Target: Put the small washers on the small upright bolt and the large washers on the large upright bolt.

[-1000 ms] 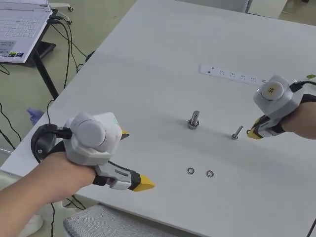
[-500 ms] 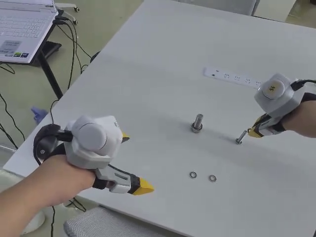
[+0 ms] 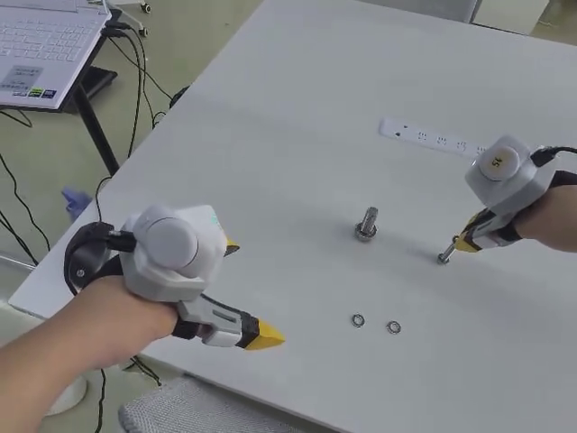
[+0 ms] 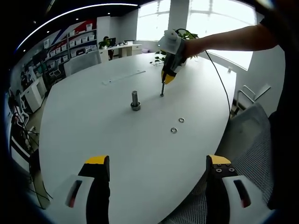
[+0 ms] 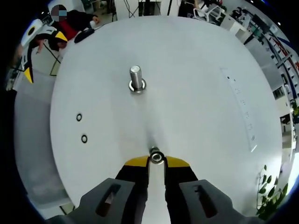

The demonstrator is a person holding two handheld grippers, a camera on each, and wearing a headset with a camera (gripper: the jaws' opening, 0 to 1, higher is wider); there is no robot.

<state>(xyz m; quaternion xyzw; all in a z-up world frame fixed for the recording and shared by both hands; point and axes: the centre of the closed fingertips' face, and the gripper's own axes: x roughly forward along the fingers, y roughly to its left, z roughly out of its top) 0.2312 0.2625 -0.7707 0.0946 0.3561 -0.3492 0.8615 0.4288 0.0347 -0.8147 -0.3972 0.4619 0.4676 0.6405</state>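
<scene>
Right gripper view: small bolt (image 5: 155,154) pinched at the very tips of the right hand-held gripper (image 5: 156,163).

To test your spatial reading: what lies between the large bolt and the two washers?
Nothing; the head view shows bare table between the large bolt and the washers.
</scene>
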